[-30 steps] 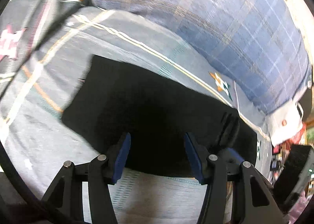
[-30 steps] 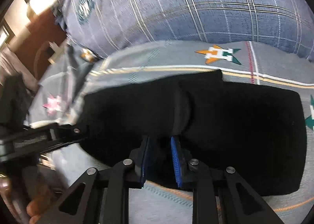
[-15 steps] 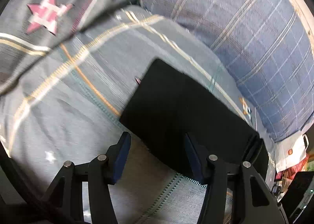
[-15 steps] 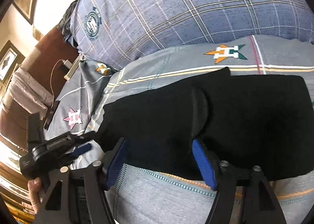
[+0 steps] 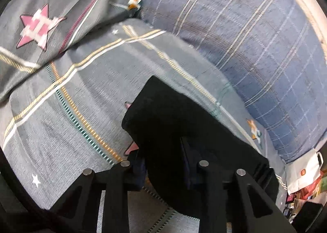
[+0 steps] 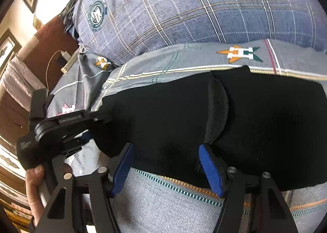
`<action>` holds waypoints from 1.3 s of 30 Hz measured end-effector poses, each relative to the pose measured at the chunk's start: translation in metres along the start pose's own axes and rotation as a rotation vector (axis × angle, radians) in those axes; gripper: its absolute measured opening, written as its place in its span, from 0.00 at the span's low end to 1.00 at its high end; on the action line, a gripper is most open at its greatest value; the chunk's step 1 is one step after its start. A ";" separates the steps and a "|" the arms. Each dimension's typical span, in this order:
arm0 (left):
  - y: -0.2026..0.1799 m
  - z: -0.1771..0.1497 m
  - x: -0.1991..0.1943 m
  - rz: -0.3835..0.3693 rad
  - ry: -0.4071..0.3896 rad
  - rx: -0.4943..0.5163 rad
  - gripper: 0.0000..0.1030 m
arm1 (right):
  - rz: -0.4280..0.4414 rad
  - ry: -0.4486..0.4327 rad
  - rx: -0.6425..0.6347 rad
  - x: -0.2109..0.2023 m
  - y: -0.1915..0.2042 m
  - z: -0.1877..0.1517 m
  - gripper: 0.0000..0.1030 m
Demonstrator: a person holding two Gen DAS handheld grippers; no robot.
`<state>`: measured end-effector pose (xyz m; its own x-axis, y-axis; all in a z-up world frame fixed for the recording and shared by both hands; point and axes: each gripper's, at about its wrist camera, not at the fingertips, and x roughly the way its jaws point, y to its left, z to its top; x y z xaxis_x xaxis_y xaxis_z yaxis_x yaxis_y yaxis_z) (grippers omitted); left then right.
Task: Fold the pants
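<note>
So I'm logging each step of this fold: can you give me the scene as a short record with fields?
garment: black pants, partly folded, lying flat
surface: grey star-patterned bedsheet
behind: blue plaid pillow
left gripper: jaws just closing, pants edge between its fingers
right gripper: open, just opened, at the pants' near edge, not pinching
left hand: visible holding its gripper

Open bedspread point(image 6: 163, 208) lies clear on the near side of the black pants point(image 6: 265, 130); a plaid pillow point(image 6: 204, 8) walls off the far side, a starred pillow point(image 5: 40, 18) blocks the left
</note>
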<state>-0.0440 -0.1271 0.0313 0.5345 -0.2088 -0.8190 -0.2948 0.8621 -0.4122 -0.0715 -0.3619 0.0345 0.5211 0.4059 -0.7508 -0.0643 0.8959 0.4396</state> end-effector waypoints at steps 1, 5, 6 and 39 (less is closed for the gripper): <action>-0.002 0.001 0.000 0.005 0.008 0.008 0.31 | 0.005 0.005 0.003 0.001 -0.001 0.001 0.64; 0.007 0.002 0.020 0.020 0.070 -0.016 0.36 | 0.035 0.028 0.024 0.005 -0.005 0.004 0.64; 0.003 0.004 0.025 0.023 0.061 -0.016 0.32 | 0.042 0.034 0.028 0.007 -0.006 0.004 0.64; -0.188 -0.163 -0.022 0.002 -0.291 0.994 0.18 | 0.254 0.045 0.223 -0.061 -0.086 0.067 0.69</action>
<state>-0.1298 -0.3598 0.0612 0.7447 -0.2015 -0.6362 0.4205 0.8819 0.2130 -0.0407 -0.4755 0.0753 0.4741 0.6230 -0.6221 0.0033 0.7053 0.7089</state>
